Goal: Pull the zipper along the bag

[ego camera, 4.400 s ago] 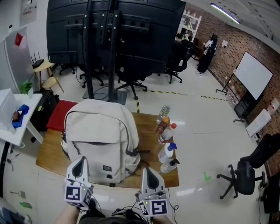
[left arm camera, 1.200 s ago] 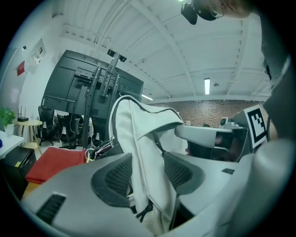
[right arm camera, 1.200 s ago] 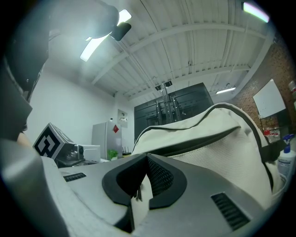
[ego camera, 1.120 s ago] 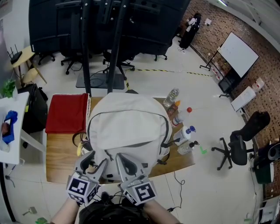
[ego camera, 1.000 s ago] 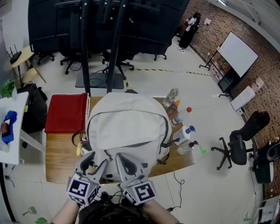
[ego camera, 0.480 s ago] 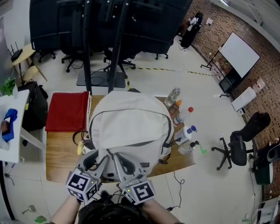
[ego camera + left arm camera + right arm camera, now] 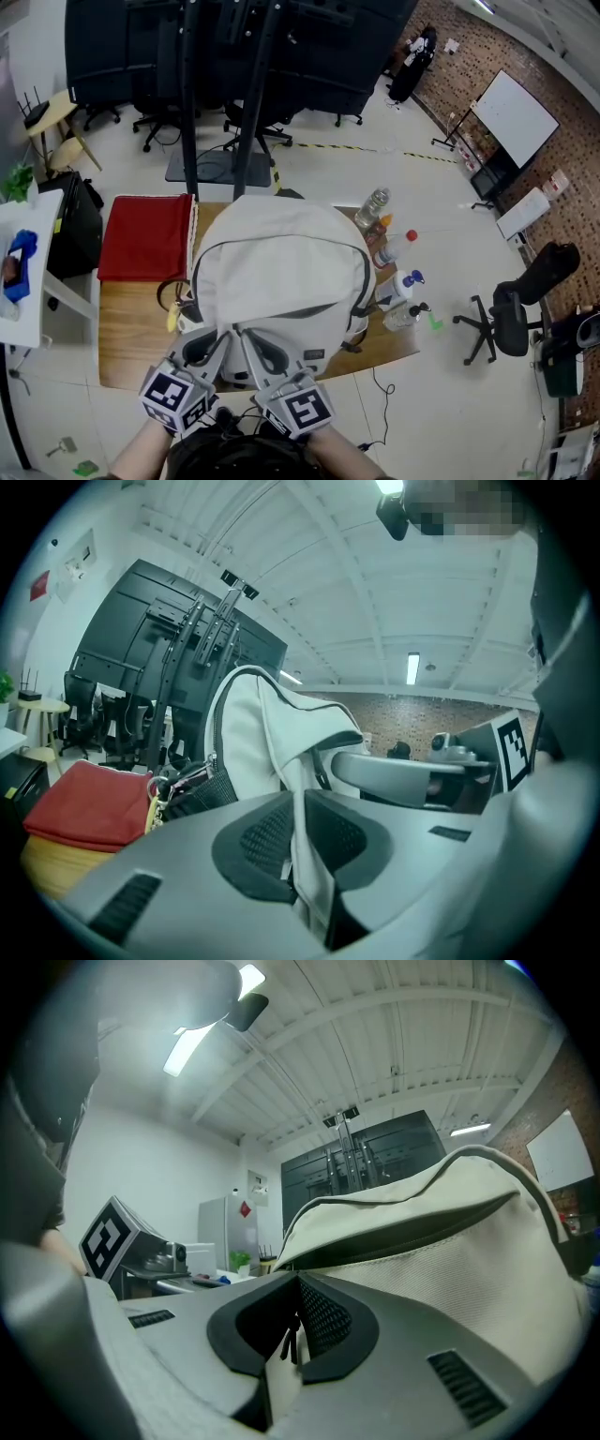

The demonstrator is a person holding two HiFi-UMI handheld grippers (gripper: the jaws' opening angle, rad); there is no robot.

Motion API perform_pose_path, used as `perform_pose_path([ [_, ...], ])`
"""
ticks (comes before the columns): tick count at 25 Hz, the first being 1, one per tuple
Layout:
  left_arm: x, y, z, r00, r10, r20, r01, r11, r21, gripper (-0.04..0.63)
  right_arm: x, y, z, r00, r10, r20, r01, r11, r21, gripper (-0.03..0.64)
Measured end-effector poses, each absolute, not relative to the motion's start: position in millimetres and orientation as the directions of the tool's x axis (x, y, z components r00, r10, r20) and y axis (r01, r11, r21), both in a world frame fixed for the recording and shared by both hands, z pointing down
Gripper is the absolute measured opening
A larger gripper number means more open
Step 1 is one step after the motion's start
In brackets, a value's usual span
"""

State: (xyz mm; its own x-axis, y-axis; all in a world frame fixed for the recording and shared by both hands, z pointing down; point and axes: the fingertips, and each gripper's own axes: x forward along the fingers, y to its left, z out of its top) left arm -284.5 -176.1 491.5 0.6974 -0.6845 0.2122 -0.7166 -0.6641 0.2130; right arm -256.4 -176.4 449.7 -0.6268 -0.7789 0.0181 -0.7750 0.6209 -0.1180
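Observation:
A cream backpack [image 7: 281,272] stands on the wooden table [image 7: 127,347], with a dark zipper line [image 7: 281,241] arching over its front. Both grippers are at its near lower edge. My left gripper [image 7: 220,343] is closing, and a fold of the bag's cream fabric [image 7: 302,855] is pinched between its pads. In the left gripper view the bag [image 7: 253,724] rises just beyond the left gripper [image 7: 298,794]. Close beside it, my right gripper [image 7: 246,339] is shut on a small dark zipper pull [image 7: 291,1337]. The right gripper [image 7: 298,1283] looks along the bag's zipper band [image 7: 403,1232].
A red cloth [image 7: 145,239] lies on the table's left part. Several bottles [image 7: 389,272] stand along its right edge. Behind the table is a black stand [image 7: 187,94]. An office chair [image 7: 511,319] is at the right and a white side table [image 7: 23,272] at the left.
My left gripper's jaws have come together on the bag's fabric. Both grippers have edged slightly toward the bag. The right gripper stays shut.

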Motion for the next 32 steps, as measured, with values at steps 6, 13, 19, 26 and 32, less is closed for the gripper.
perform_pose_path([
  [6,-288,-173,485,0.707,-0.675,0.212,-0.707,-0.675,0.209,0.043,-266,-170,458,-0.683,-0.725,0.084,-0.73,0.674,-0.111,0.037],
  [13,-294,-170,483,0.711,-0.666,0.226,-0.703,-0.678,0.215,0.04,-279,-170,460,-0.713,-0.688,0.136,-0.701,0.707,-0.094,0.123],
  [19,-300,-173,485,0.714,-0.673,0.195,-0.7,-0.676,0.231,0.037,-282,-177,466,-0.704,-0.685,0.187,-0.703,0.709,-0.05,0.124],
  [26,-298,-169,481,0.719,-0.665,0.201,-0.695,-0.682,0.23,0.037,-284,-181,470,-0.684,-0.702,0.198,-0.712,0.701,0.029,0.114],
  [32,-299,-171,482,0.715,-0.674,0.187,-0.698,-0.675,0.238,0.034,-289,-192,465,-0.673,-0.718,0.175,-0.721,0.69,0.057,0.092],
])
